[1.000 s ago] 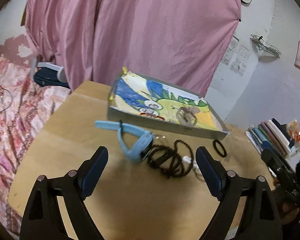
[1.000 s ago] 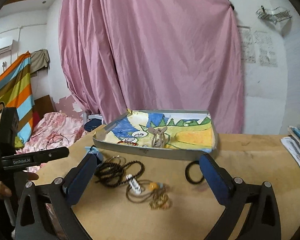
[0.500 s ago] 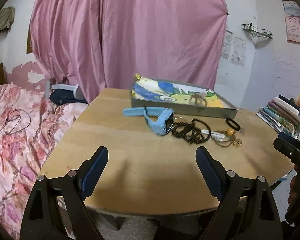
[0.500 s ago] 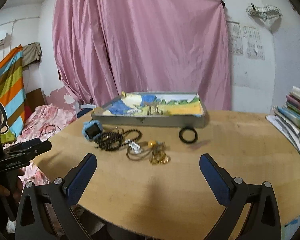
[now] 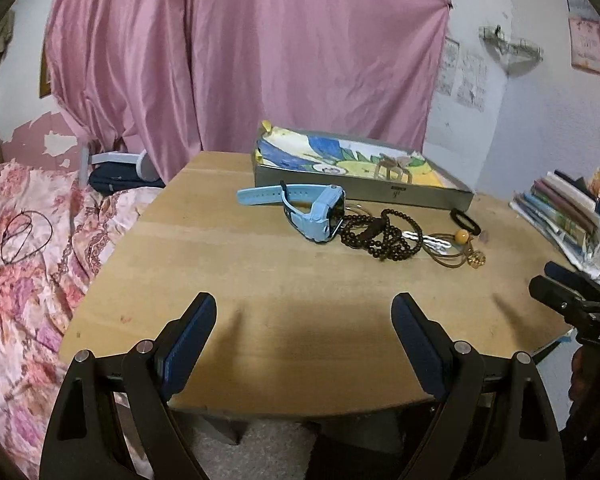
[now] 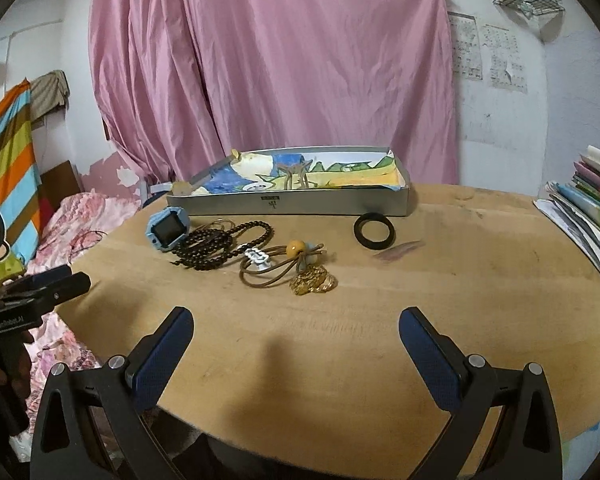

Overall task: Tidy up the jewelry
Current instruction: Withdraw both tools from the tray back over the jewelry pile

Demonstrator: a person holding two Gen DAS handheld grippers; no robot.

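Note:
A shallow grey tray (image 5: 360, 193) (image 6: 300, 204) lined with a colourful drawing stands at the far side of the round wooden table (image 5: 260, 280), a brown piece lying inside it. In front of it lie a light blue watch (image 5: 316, 212) (image 6: 167, 232), dark bead strings (image 5: 380, 234) (image 6: 216, 246), brown cord loops with an amber bead (image 6: 284, 260), a gold piece (image 6: 314, 280) and a black ring (image 6: 374, 231). My left gripper (image 5: 304, 340) and right gripper (image 6: 296, 354) both hang open over the near table edge, well short of the jewelry, holding nothing.
A bed with pink floral bedding (image 5: 24, 260) lies left of the table. Stacked books (image 5: 568, 208) (image 6: 592, 196) sit at the table's right. A pink curtain (image 6: 280, 68) hangs behind. The other gripper's tool shows at each view's edge, held by a hand (image 6: 4, 376).
Both grippers have pulled back from close over the jewelry to the near table edge; the whole table now shows. They stayed open, and the jewelry has not moved.

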